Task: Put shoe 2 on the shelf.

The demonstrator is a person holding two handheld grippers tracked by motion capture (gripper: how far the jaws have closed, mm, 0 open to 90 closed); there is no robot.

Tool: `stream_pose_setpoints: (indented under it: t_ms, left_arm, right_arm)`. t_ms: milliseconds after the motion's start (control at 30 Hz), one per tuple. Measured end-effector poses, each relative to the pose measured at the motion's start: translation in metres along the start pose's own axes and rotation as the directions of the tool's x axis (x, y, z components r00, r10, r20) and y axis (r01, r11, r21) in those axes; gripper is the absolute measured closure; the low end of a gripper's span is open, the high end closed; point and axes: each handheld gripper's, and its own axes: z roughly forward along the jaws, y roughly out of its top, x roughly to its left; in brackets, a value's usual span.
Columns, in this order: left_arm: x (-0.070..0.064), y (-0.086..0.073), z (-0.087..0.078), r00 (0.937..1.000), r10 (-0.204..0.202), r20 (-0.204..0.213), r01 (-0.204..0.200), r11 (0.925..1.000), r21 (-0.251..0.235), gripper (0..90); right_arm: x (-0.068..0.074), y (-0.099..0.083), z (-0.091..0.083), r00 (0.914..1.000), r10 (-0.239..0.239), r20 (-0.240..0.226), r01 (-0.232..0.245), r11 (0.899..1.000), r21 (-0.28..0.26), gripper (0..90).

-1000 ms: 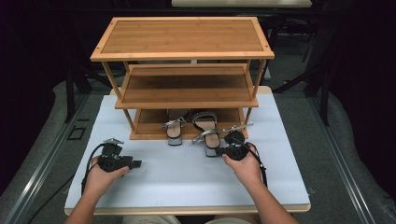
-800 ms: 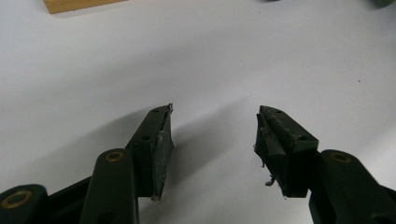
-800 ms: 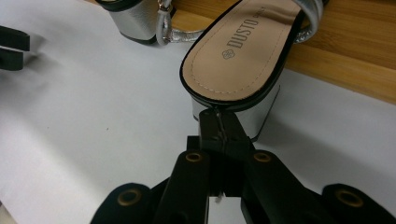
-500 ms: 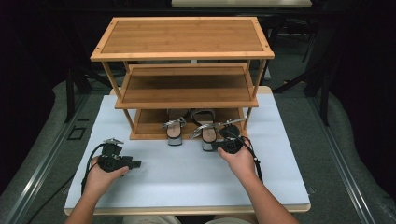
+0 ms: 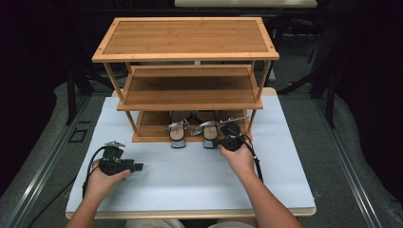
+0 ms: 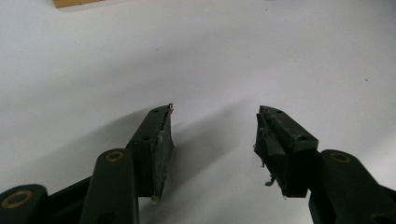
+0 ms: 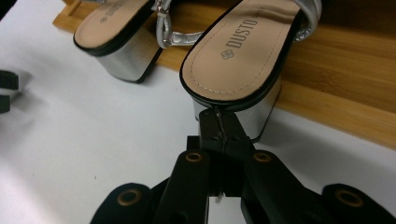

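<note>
Bamboo shoe rack (image 5: 186, 53) with three shelves stands at the far side of a white table (image 5: 190, 185) in the high view. Two silver block-heeled sandals sit side by side on the lowest shelf, toes inward, heels overhanging the front edge: the left sandal (image 5: 177, 132) and the right sandal (image 5: 208, 131). The person's right hand (image 5: 241, 160) holds the right gripper (image 5: 221, 141) against the heel end of the right sandal. The left hand (image 5: 100, 178) rests near the table's front left corner, well apart from the rack, with the left gripper (image 5: 138, 167) pointing right over bare table.

In the left gripper view, the left gripper (image 6: 214, 128) has its two black jaws spread wide with nothing between them, only white table (image 6: 210, 56) beneath. A corner of the rack (image 6: 74, 3) shows at the top edge.

In the right gripper view, the right gripper (image 7: 219, 122) has its jaws pressed together with no gap, tips touching the mirrored heel block of the nearer sandal (image 7: 243, 56), just under the sole's edge. It holds nothing; it is pushing, not pinching. The other sandal (image 7: 116, 32) lies just beside, up and to the left, on the lowest shelf (image 7: 336, 88).

The step looks like nudging this sandal farther onto the shelf. To do it well, push low and centred on the heel block, straight along the shoe's length, slowly, so it slides rather than twisting into its neighbour or tipping.
</note>
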Motion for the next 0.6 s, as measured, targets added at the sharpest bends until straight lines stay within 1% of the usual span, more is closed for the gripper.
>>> stream_pose_setpoints:
  t_ms: [133,200,267,300,433,467,533,567,600]
  left_arm:
    - [0.0,0.0,0.001,1.0,0.001,-0.001,-0.001,1.0,0.001,45.9]
    - [0.0,0.0,0.001,1.0,0.0,-0.001,0.0,1.0,0.003,45.9]
    - [0.0,0.0,0.001,1.0,-0.001,0.0,0.001,1.0,0.003,45.9]
    - [0.0,0.0,0.001,1.0,-0.001,0.0,0.001,1.0,0.002,45.9]
    - [0.0,-0.001,0.001,1.0,0.001,0.001,-0.001,1.0,0.001,46.0]
    - [-0.001,-0.001,0.001,1.0,0.0,-0.004,0.0,1.0,-0.002,46.0]
    - [-0.002,-0.001,0.002,1.0,0.004,-0.005,-0.004,1.0,-0.002,46.2]
    - [-0.003,0.0,0.002,1.0,0.004,-0.004,-0.004,1.0,-0.004,46.4]
    - [-0.003,0.0,0.003,1.0,0.007,-0.003,-0.007,1.0,-0.003,46.4]
  right_arm:
    - [-0.002,0.003,0.003,0.9998,0.017,-0.005,-0.017,1.0,0.0,90.0]
    - [-0.002,0.005,0.005,0.9999,0.01,-0.01,-0.01,1.0,-0.004,90.0]
    - [0.001,0.006,0.007,0.9998,0.012,-0.015,-0.012,1.0,0.005,90.0]
    - [0.001,0.007,0.008,0.9999,-0.002,-0.016,0.002,1.0,0.001,90.0]
    - [0.002,0.006,0.01,1.0,-0.005,-0.004,0.005,1.0,0.008,90.0]
    - [0.001,0.005,0.01,0.9999,-0.009,-0.013,0.009,1.0,0.009,90.0]
    - [0.001,0.003,0.013,0.9996,-0.002,-0.029,0.003,1.0,0.024,89.0]
    - [0.001,0.001,0.013,0.9995,-0.015,-0.028,0.015,1.0,0.005,87.6]
    - [0.001,-0.001,0.013,0.9997,-0.012,-0.021,0.011,1.0,-0.005,87.3]
